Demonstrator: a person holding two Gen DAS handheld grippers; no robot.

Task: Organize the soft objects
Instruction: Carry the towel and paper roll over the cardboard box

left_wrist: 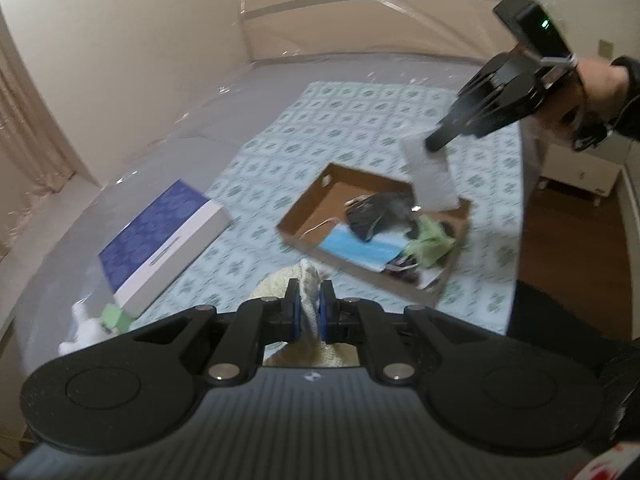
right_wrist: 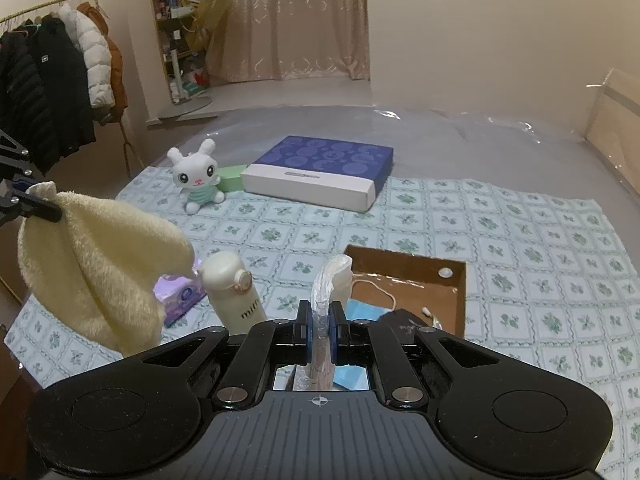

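Bed (right_wrist: 500, 152), cardboard tray (left_wrist: 304, 216) (mid-quilt), towel (right_wrist: 96, 264) aloft

The cream towel (left_wrist: 308, 280) is mostly hidden behind the left gripper's (left_wrist: 309, 308) body, and motion blur smears the rabbit toy (left_wrist: 86, 330) and green block (left_wrist: 115, 317). In the cardboard box (left_wrist: 304, 210), the jumbled dark items cannot be identified. The blue mask (right_wrist: 362, 310) sits largely behind the right gripper (right_wrist: 319, 330).

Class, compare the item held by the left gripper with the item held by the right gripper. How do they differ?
The cream towel in the left gripper is fluffy and opaque; the clear plastic packet in the right gripper looks smooth and flat. The towel droops in folds; the packet hangs as a flat sheet. Both are pinched by shut jaws, lifted above the bed.
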